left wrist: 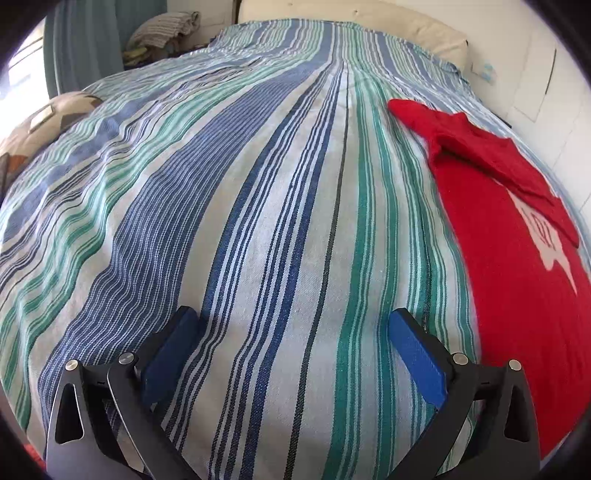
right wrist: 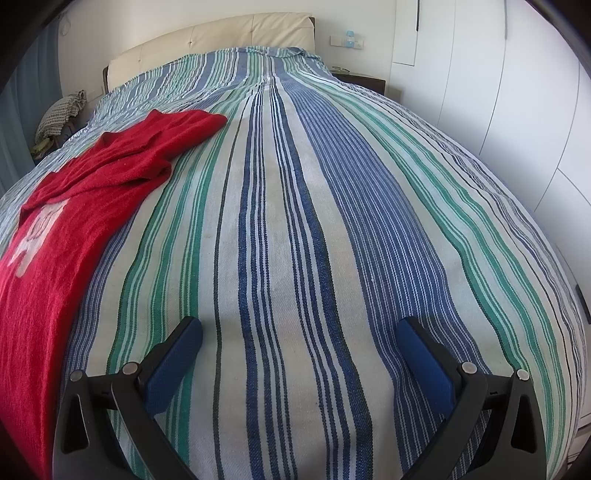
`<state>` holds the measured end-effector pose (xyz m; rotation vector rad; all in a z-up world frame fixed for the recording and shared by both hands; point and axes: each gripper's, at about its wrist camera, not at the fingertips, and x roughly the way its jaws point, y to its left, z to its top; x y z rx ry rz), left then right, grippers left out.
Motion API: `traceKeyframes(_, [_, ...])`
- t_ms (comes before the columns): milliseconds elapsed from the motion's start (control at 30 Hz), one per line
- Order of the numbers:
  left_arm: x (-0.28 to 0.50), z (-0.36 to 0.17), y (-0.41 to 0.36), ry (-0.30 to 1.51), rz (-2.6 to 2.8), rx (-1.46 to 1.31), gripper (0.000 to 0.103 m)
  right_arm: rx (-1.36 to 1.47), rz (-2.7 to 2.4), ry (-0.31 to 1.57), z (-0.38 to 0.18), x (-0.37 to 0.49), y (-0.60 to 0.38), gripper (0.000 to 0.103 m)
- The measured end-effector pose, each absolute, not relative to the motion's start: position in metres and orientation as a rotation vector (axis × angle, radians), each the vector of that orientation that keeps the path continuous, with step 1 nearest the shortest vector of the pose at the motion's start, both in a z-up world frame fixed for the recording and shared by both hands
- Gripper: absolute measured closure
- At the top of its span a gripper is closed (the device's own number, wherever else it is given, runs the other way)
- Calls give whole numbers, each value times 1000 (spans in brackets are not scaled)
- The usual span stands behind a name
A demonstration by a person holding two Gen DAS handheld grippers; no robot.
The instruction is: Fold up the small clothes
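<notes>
A small red garment with a white print lies on the striped bedspread, its sleeves folded in across the upper part. In the left wrist view it is at the right; in the right wrist view the garment is at the left. My left gripper is open and empty over bare bedspread, left of the garment. My right gripper is open and empty over the bedspread, right of the garment. Neither gripper touches the garment.
A cream headboard stands at the bed's far end. A patterned cushion lies at the bed's left edge. A pile of folded cloth sits beyond the bed. White cupboard doors and a dark nightstand are on the right.
</notes>
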<state>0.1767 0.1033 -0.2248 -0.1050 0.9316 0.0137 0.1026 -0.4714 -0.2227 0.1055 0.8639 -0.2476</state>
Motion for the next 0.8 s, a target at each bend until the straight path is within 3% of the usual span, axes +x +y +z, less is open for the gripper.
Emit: traceKeyframes(800, [171,-226,103,920,6,-100,0,107,-247,863,-223,102,-471,0])
